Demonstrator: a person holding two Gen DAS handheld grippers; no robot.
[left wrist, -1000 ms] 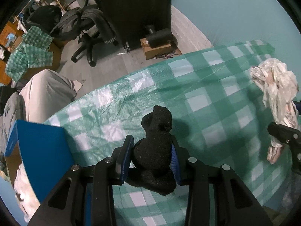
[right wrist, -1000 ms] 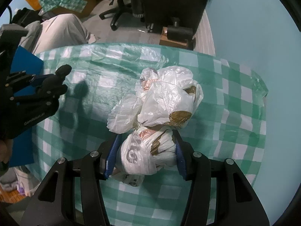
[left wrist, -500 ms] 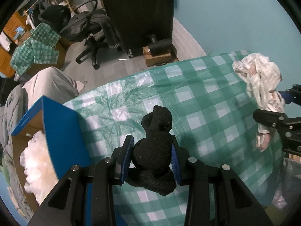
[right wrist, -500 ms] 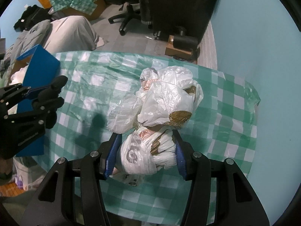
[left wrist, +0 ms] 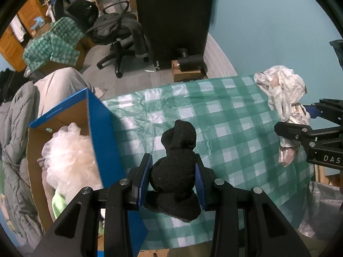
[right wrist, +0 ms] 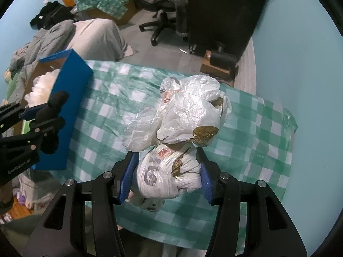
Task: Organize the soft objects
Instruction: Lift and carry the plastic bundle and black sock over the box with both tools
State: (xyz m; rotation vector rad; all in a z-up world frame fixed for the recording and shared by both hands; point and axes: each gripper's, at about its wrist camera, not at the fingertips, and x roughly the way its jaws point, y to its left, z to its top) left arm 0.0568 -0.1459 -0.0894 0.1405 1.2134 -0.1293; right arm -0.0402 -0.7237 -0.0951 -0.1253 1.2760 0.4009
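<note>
Jaws on the left gripper point(left wrist: 173, 178) are clamped on a black sock point(left wrist: 175, 171), blue pads pressing it from both sides, with the balled-up toe end sticking up past the fingertips and a bit of it drooping underneath. Same deal on the right gripper point(right wrist: 165, 175): its jaws are squeezed onto a wad of plastic bags point(right wrist: 178, 128), mostly white with some brown and pink print, the knotted lower part pinched between the pads and the loose puffy part spilling out above them. Both bundles hang in the air over the counter point(left wrist: 225, 128), which is covered in a green and white checked plastic cloth, pretty wrinkled toward the far side. At the left end of the counter sits a blue cardboard box point(left wrist: 100, 132) with its top open and a heap of white fluffy plastic stuff point(left wrist: 68, 156) already inside. From the right wrist view you can see the left gripper with the sock hovering right by that box's blue wall. Beyond the counter are an office chair point(left wrist: 120, 34) with dark clothes draped on it and a big black cabinet point(left wrist: 173, 17).
</note>
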